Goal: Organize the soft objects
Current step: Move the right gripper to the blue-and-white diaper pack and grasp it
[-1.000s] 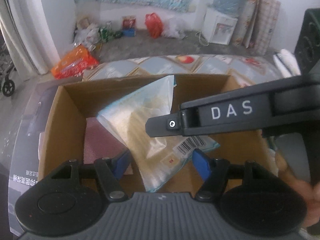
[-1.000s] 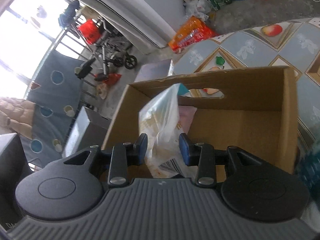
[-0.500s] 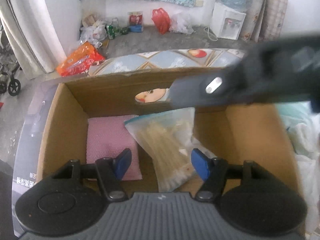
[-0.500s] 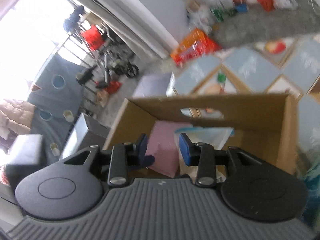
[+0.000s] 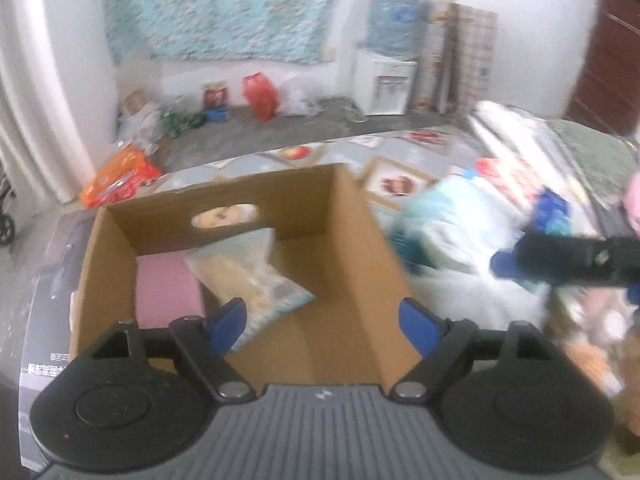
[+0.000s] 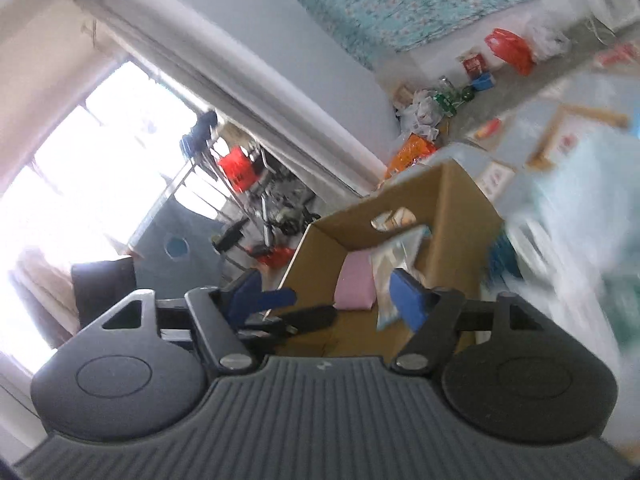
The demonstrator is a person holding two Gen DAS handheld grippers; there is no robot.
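Step in hand, as I read it: btwn items. One soft pack is already boxed, and both grippers are empty.

Left gripper (image 5: 322,324): jaws opening, wide apart, nothing btwn the pads. It hangs over the cardboard box (image 5: 360,240). Right gripper (image 6: 326,300): jaws opening too, nothing held; the box sits just beyond its tips.

Box contents, seen from the left wrist cam: pink pad (image 5: 168,286) at approx 9 o'clock inside the box, lying flat. The clear zip bag (image 5: 250,276) lies beside it near the centre, one corner leaning on the far wall.

Next move prob calls for a reach to approx 3 o'clock of the box. A blurred heap of pale blue soft stuff (image 5: 452,220) lies there on the table; individual items can't be told apart. Pick one and close on it.
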